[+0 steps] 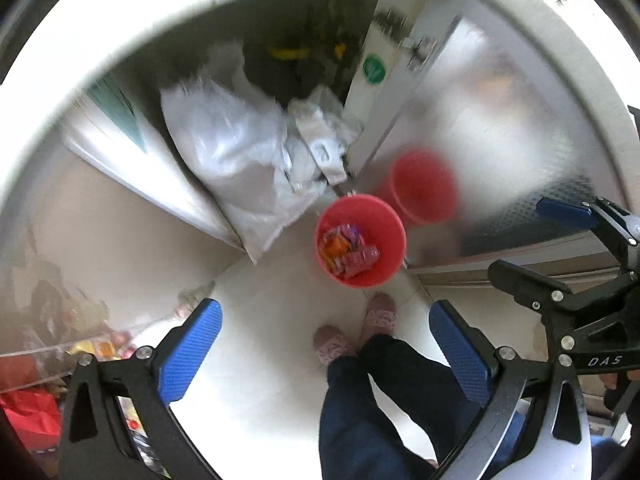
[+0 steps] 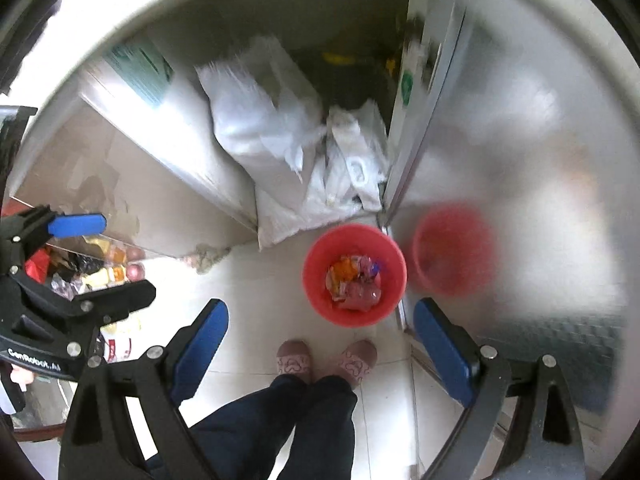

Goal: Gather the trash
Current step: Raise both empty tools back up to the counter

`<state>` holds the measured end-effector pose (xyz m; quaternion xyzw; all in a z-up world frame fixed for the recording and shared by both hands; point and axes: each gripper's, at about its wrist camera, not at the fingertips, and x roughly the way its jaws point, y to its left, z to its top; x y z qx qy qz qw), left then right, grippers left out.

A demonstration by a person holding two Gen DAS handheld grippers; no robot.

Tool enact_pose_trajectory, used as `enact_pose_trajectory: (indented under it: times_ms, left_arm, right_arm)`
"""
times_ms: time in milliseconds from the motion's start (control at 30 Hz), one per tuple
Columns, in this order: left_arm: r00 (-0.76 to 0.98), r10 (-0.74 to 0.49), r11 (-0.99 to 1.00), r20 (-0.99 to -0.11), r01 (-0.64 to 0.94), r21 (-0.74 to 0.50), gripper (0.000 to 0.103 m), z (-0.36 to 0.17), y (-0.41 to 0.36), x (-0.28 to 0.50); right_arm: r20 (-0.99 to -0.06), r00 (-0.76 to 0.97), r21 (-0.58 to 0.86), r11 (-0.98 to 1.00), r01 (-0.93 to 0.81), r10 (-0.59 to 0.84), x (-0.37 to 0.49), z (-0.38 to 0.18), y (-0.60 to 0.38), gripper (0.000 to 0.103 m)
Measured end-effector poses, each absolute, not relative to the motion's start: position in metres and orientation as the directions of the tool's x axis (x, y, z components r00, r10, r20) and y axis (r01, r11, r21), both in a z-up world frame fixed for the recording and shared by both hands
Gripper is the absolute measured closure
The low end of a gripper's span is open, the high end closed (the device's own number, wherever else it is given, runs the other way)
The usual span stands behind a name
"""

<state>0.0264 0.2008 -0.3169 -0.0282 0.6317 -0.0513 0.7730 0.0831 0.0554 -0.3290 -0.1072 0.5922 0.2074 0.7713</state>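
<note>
Nearest the lens in the left wrist view, the left gripper (image 1: 326, 344) has its two black arms with blue ribbed pads spread wide, with nothing between them. In the right wrist view the right gripper (image 2: 320, 346) is likewise spread wide and empty. Each gripper also shows at the edge of the other's view, jaws apart there too.

Directly below both grippers stand a person's legs in dark blue trousers (image 2: 280, 420), feet in pink patterned slippers (image 2: 294, 360), on a pale glossy tiled floor (image 1: 260, 320).

Just beyond the slippers sits the round red plastic bucket (image 1: 360, 240) (image 2: 354, 274), upright on the floor. Inside it lies the collected trash: crumpled orange, pink and purple snack wrappers (image 1: 348, 250) (image 2: 354, 280), resting at the bottom.

The bucket stands beside a frosted metal-framed glass door panel (image 1: 500, 140), whose surface carries a blurred red reflection of the bucket.

To the left, at a low glass tabletop edge (image 2: 100, 256), is a cluster of assorted packets and wrappers, red, yellow and black; individual items cannot be told apart.

Farther back, behind the bucket, large white plastic sacks (image 1: 240, 152) (image 2: 272, 140) lean in a doorway. Beyond them the space is dark, and its contents are too blurred to identify.
</note>
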Motion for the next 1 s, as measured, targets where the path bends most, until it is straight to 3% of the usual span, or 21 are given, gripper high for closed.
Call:
enact_pose_trajectory:
  times_ms: [467,1000]
  left_arm:
    - [0.383,-0.147,0.985,-0.912,0.145,-0.097,0.000,-0.168,0.188,0.035]
    - [0.466,-0.201,0.947,-0.861,0.318,-0.049,0.000,-0.086,0.143,0.071]
  right_arm:
    - [-0.907,0.373,0.031,0.917,-0.398,0.193,0.062,-0.185,0.038,0.010]
    - [-0.810,0.572,-0.031,0.965,-0.261,0.129,0.060,-0.103,-0.007,0.010]
